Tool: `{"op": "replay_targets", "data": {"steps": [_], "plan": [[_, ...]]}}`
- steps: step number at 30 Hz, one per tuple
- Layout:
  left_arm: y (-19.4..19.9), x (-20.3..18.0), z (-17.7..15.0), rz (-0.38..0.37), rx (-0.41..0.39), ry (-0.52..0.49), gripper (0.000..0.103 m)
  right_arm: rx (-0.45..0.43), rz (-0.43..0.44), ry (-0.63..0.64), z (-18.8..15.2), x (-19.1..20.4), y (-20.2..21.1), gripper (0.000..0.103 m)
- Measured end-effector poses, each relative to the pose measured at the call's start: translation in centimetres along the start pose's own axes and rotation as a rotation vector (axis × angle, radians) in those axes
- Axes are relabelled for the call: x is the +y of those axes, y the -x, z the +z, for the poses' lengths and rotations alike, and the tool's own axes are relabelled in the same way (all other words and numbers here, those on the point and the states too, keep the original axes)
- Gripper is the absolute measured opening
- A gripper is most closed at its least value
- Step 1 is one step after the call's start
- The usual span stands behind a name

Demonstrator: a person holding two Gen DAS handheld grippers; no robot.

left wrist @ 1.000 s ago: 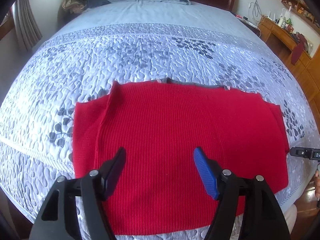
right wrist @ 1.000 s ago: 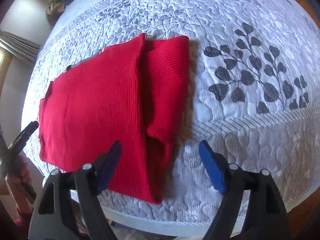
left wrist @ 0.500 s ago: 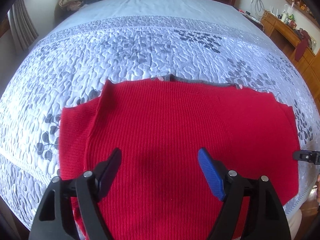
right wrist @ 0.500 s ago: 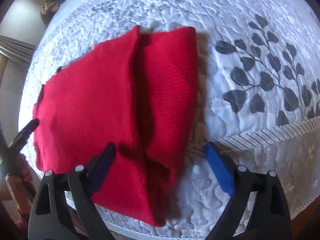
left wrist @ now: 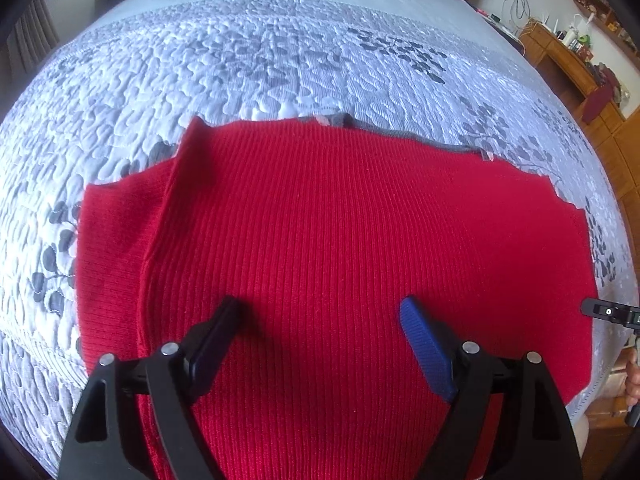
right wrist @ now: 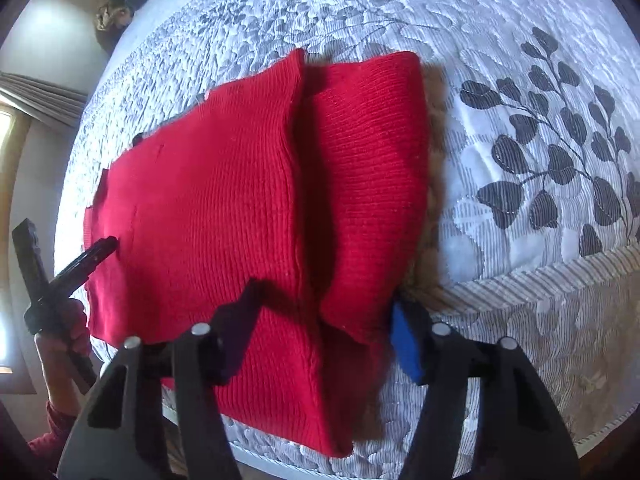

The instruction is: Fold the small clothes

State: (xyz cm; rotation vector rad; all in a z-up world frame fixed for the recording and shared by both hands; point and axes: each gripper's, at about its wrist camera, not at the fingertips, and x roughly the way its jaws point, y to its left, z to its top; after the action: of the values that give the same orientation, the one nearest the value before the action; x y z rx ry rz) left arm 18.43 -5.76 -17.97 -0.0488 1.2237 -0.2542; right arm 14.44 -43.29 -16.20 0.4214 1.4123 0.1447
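On the quilted bed (left wrist: 280, 60) lies the red knit sweater (left wrist: 340, 240), spread flat. Above it, the left gripper (left wrist: 320, 312) spreads wider, nothing between its jaws. At the folded sleeve edge, the right gripper (right wrist: 324, 304) is closing around red fabric.

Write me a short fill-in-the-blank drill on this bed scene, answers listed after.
1. The ribbed knit garment lying on the quilt is coloured ____.
2. The grey-and-white quilted bedspread carries a dark ____ pattern.
3. One finger pad of the left gripper is black; the other is ____.
4. The fold of cloth between the fingers of the right gripper belongs to the ____.

Answers: red; leaf; blue; garment
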Motion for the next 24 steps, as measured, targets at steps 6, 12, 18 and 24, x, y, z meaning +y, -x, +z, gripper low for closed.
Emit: {"op": "replay_targets", "data": {"steps": [6,12,18,24], "plan": [[-0.6,-0.2,0.1,-0.006,0.008,-0.017,0.087,0.012,0.019,-0.032,0.4,-0.2,-0.6,0.065],[-1.0,-0.2,0.2,-0.005,0.004,-0.039,0.089,0.006,0.014,-0.042,0.5,-0.4,-0.3,0.057],[-1.1,-0.1,0.3,-0.016,0.007,-0.041,0.09,0.001,0.135,-0.117,0.2,-1.9,0.4,0.02],[-1.0,0.0,0.2,-0.031,0.009,-0.045,0.09,-0.012,0.129,-0.124,0.1,-1.2,1.5,0.014]]}}
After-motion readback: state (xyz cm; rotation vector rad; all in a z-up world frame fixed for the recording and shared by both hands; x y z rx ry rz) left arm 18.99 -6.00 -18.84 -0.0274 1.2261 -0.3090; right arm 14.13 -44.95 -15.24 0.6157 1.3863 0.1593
